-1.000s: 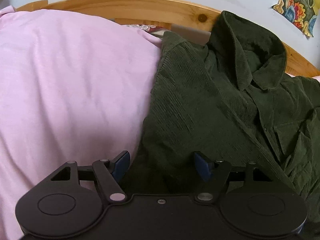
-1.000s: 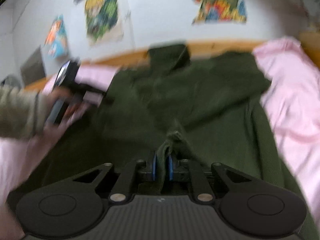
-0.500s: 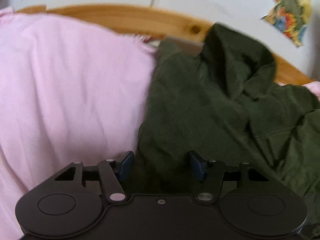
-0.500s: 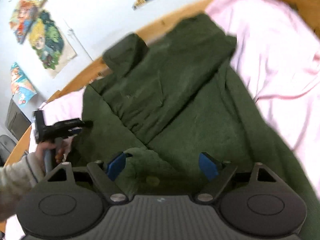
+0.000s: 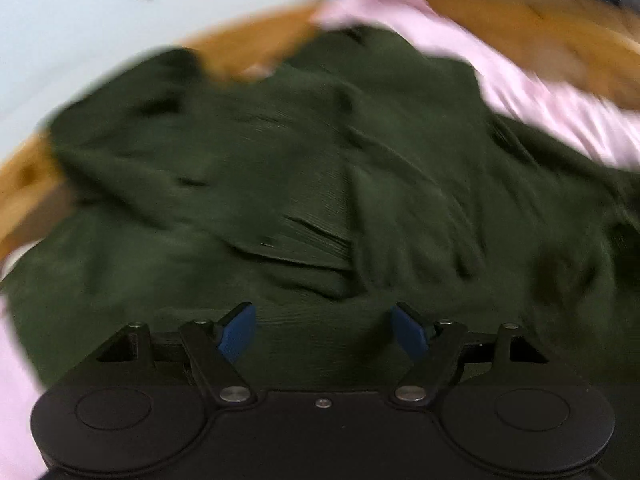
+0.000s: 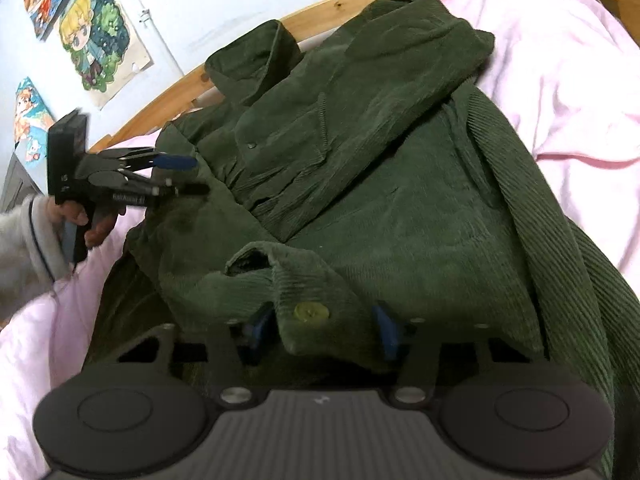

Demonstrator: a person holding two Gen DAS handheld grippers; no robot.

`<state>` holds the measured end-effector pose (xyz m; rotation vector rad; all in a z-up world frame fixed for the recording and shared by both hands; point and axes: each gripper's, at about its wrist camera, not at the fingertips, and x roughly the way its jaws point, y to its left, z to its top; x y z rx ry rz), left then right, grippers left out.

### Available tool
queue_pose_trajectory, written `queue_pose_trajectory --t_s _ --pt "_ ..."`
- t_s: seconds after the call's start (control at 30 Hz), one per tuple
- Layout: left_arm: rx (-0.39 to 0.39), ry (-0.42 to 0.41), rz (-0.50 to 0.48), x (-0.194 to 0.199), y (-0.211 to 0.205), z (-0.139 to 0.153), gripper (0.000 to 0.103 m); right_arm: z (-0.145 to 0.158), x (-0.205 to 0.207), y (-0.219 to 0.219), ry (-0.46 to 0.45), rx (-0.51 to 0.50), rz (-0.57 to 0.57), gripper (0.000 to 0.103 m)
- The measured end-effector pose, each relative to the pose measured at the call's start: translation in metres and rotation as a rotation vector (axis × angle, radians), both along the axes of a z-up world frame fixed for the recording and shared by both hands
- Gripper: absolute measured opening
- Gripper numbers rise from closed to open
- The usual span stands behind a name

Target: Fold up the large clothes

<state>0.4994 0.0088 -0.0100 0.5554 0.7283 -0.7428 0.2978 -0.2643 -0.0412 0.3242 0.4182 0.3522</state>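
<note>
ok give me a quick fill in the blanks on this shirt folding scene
1. The corduroy shirt is dark ____.
2. It lies on a ____ bedsheet.
3. Between the fingers of the right claw sits a cuff with a round ____.
4. The left claw is at the shirt's ____ side in the right wrist view.

Missing words: green; pink; button; left

Pink bedsheet [image 6: 560, 80] all rumpled on the bed, wooden bed frame [image 6: 160, 108] curving along the white wall, a few cartoon posters [image 6: 96, 32] stuck up there.
</note>
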Motion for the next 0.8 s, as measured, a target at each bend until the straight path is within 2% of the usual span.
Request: queue_pose_trajectory --t_s 0.1,0.23,0.33,0.37,0.4,0.43,0.47,0.57,0.67,0.8 --pt "0.101 -0.018 -0.093 0.007 -0.017 0.002 0.08 -0.002 -0.004 0.003 -0.012 0.004 -0.002 0.047" --pt "0.23 -0.063 -0.212 0.004 -0.036 0.001 0.084 -0.008 -0.005 0.007 -0.013 0.014 -0.015 0.046" --pt "0.279 -0.029 -0.257 0.007 -0.044 -0.002 0.081 -0.011 -0.005 0.007 -0.012 0.031 -0.027 0.045" --pt "0.278 -0.005 -0.258 0.008 -0.043 -0.001 0.067 -0.012 -0.005 0.007 -0.014 0.033 -0.029 0.044" --pt "0.26 0.045 -0.253 0.011 -0.042 0.0 0.056 -0.013 -0.005 0.007 -0.014 0.035 -0.031 0.038" --pt "0.234 0.09 -0.239 0.015 -0.043 0.0 0.023 -0.013 -0.005 0.007 -0.01 0.036 -0.039 0.03" --pt "0.223 0.097 -0.22 0.015 -0.042 0.001 0.001 -0.013 -0.005 0.007 -0.006 0.035 -0.047 0.027" --pt "0.237 0.05 -0.209 0.006 -0.038 -0.002 0.0 -0.009 -0.01 0.01 -0.027 0.01 -0.054 0.02" --pt "0.185 -0.032 -0.159 -0.007 -0.029 0.004 0.0 0.004 -0.021 0.017 -0.088 -0.052 -0.054 0.018" --pt "0.102 -0.161 -0.025 -0.019 -0.005 0.023 0.0 0.034 -0.028 0.024 -0.204 -0.173 -0.059 0.016"
